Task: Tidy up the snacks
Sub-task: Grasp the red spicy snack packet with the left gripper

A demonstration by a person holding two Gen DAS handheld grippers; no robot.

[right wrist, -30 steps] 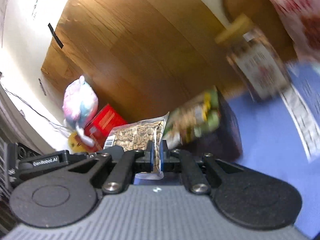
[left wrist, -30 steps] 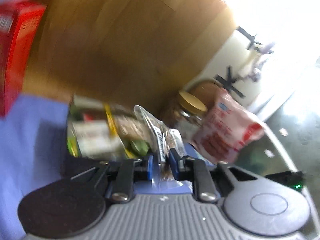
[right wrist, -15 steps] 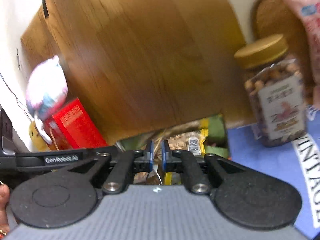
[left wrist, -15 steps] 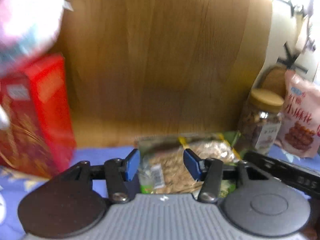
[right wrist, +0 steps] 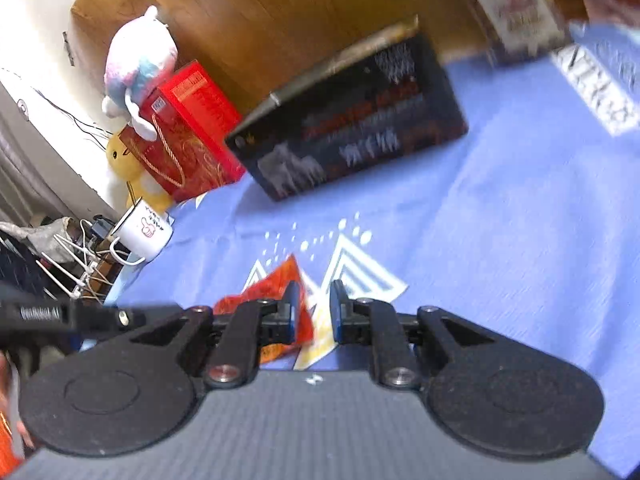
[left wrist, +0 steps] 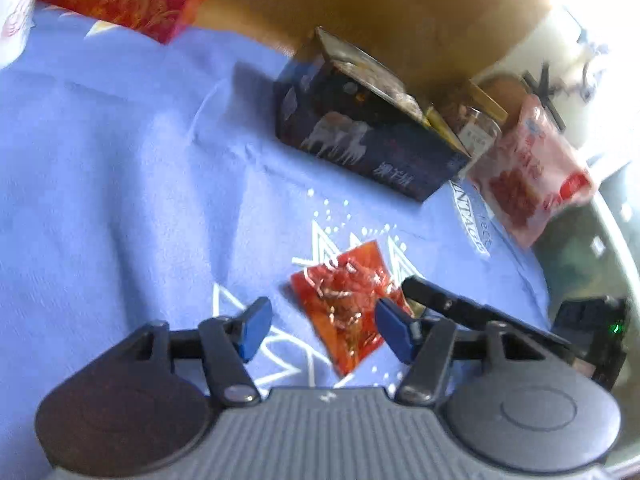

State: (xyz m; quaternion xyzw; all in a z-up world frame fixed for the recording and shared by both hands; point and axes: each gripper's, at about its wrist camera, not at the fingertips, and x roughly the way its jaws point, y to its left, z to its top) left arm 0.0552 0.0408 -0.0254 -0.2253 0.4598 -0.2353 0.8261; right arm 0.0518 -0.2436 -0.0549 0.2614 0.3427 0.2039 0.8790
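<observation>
The red snack packet (left wrist: 347, 305) lies flat on the blue-clothed counter (left wrist: 120, 184), short of the dark box (left wrist: 360, 140). Both jaws are opening: left hand-held gripper (left wrist: 325, 329) spread, right hand-held gripper (right wrist: 313, 310) narrowly parted (neither pinching anything). Straddle one edge squarely before closing.

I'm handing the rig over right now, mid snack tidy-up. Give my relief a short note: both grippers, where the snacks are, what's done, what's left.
Left gripper: jaws opening, nothing gripped, the red snack packet lies flat on the blue cloth between its fingers.
Right gripper: jaws opening beside the same packet, not clamping it.
Dark box stands behind it, packets already inside.
Nut jar and pink snack bag stand right of the box.
Left: pick up the red packet, probably box it.
</observation>
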